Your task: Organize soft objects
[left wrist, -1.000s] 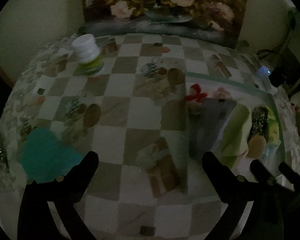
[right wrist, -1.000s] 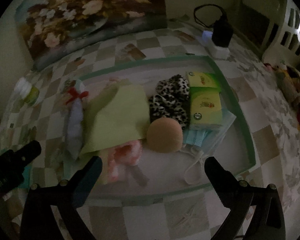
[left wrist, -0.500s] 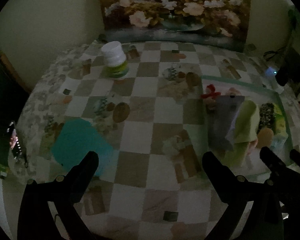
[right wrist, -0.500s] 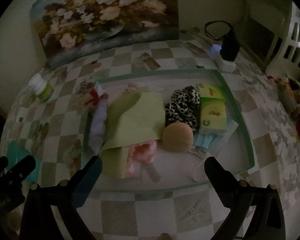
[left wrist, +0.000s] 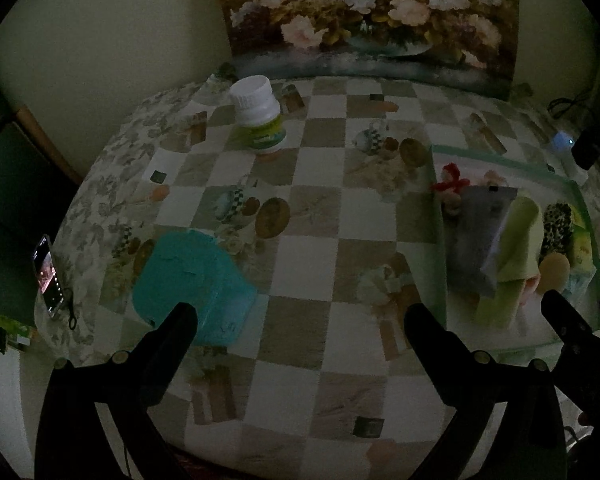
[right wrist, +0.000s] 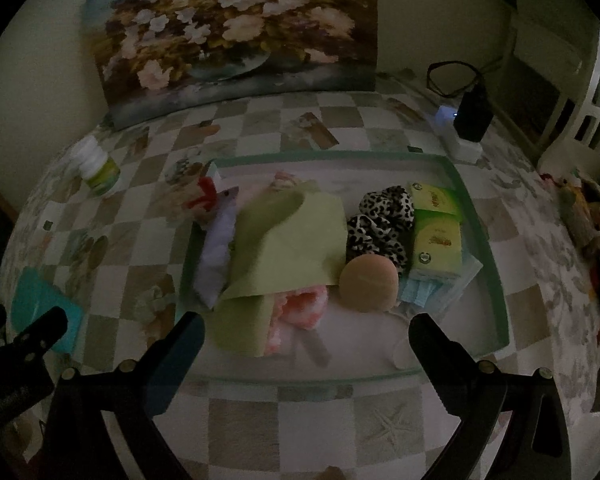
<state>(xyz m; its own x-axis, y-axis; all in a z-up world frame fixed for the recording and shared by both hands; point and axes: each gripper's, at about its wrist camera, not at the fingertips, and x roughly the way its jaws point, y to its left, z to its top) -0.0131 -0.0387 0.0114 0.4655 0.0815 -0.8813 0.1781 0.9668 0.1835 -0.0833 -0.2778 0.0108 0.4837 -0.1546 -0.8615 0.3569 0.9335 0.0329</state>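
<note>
A green-rimmed tray holds soft items: a light green cloth, a grey-white cloth, a pink fluffy piece, a leopard-print scrunchie, a tan round puff, green tissue packs and a blue face mask. A teal sponge-like block lies on the checked tablecloth, left of the tray. My left gripper is open above the cloth, its left finger over the teal block's near edge. My right gripper is open at the tray's front rim, holding nothing.
A white pill bottle stands at the back left. A flower painting leans on the wall. A phone lies at the table's left edge. A charger and power strip sit back right.
Both grippers have drawn back and risen from the table, so more of the tablecloth and tray shows. The left view swung left toward the teal block. Both stay open.
</note>
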